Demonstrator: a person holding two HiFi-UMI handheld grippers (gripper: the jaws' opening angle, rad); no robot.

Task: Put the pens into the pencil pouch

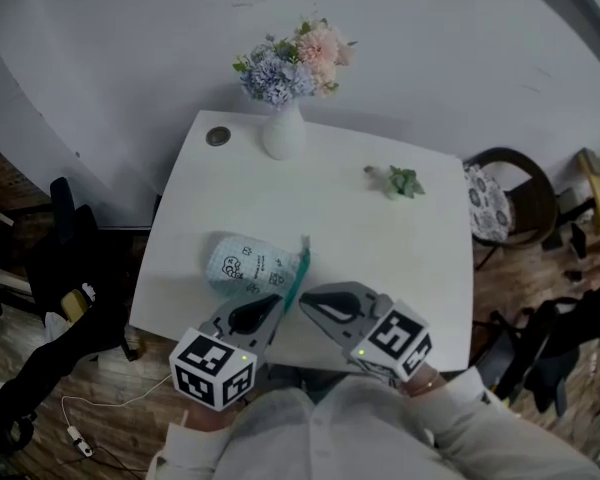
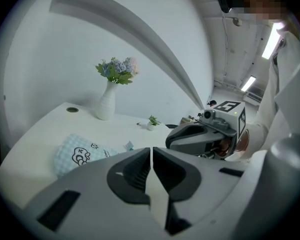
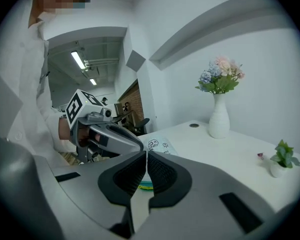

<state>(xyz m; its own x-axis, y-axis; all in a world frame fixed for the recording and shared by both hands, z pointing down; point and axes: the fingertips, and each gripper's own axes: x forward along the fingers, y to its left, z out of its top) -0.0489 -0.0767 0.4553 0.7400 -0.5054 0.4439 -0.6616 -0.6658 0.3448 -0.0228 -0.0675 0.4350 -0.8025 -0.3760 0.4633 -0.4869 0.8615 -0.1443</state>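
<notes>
The pencil pouch (image 1: pixel 248 265) is soft, pale blue checked cloth printed with small cartoons, plump and rounded. It lies on the near left part of the table (image 1: pixel 380 258). A slim teal pen (image 1: pixel 298 273) runs along its right end, with its near tip between the two claws.

The left gripper (image 1: pixel 277 303) is smooth grey plastic with ribbed black pads. Its jaws are pressed together with nothing between them. The right gripper (image 1: pixel 303 304) has its jaws drawn in to a thin slit. No pad pinches anything, and a bit of teal and yellow shows just beneath them. The two tips nearly meet above the table's near edge, just right of the pouch.

The table is square, white and matte with sharp edges. Its middle and right side are bare and give free room. A white ceramic vase (image 1: pixel 283 133) of pastel flowers (image 1: pixel 290 63) stands at the far edge. A round grommet (image 1: pixel 218 136) sits in the far left corner, and a small green plant (image 1: pixel 402 181) sits at the far right.

A plain pale wall rises behind the table, wood flooring (image 1: pixel 100 408) lies to the left, and a dark round-backed chair (image 1: pixel 510 203) stands to the right.
</notes>
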